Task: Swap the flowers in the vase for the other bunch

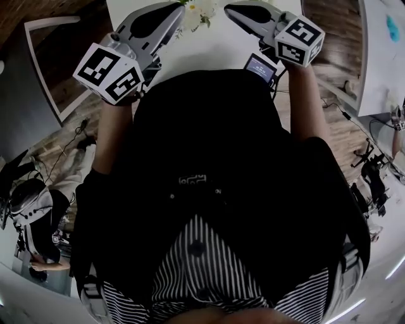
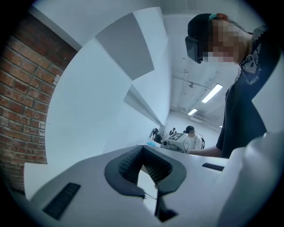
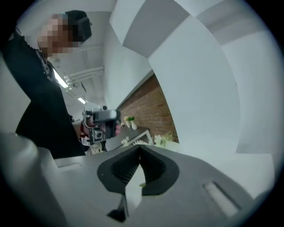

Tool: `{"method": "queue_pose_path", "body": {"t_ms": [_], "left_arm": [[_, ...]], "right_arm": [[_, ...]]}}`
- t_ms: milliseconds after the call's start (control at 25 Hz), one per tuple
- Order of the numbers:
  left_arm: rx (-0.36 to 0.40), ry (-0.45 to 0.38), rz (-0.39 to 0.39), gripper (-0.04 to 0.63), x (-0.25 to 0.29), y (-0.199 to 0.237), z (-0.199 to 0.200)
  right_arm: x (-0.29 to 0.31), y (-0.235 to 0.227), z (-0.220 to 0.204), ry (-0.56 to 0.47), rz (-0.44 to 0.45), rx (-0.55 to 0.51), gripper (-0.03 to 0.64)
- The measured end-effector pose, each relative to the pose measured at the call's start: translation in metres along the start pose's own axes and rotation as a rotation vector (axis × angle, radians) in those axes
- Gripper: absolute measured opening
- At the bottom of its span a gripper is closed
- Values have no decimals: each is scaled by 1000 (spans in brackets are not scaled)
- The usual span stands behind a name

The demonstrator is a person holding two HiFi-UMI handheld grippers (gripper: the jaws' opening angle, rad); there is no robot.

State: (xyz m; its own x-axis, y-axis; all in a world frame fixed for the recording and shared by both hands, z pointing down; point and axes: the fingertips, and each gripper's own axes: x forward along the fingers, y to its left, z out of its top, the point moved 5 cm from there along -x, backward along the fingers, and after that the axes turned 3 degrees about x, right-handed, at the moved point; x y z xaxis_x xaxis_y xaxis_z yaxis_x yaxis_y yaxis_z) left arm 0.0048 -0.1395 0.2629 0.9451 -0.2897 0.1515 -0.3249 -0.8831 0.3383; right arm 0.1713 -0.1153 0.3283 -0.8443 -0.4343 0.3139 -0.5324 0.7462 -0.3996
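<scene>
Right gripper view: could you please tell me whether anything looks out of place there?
A tiny green scrap shows inside the shut right gripper, perhaps a leaf fragment; too small to tell. Otherwise nothing stands out.

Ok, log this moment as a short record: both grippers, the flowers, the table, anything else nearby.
left gripper: jaws together, nothing between them
right gripper: jaws together, nothing clearly gripped
flowers: white blooms with green leaves on the table, between the two gripper tips in the head view; neither gripper holds them
table: white, ahead of the person
small screen device: at the table's near edge, next to the right gripper
vase: not made out in the head view
</scene>
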Motion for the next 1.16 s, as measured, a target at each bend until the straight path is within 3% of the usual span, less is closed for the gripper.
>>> {"method": "queue_pose_path", "body": {"t_ms": [160, 280, 440, 760, 1160], "left_arm": [[16, 9, 15, 5, -1, -4, 3], [42, 8, 20, 5, 0, -8, 8], [70, 18, 35, 5, 3, -11, 13], [63, -5, 21, 5, -9, -10, 16], [86, -33, 8, 5, -21, -16, 29]], "right_arm": [[8, 33, 35, -120, 60, -41, 2], [12, 45, 44, -109, 54, -88, 2], [8, 44, 46, -96, 57, -67, 2], [17, 41, 49, -97, -14, -61, 2], [16, 60, 57, -107, -29, -80, 2]]}}
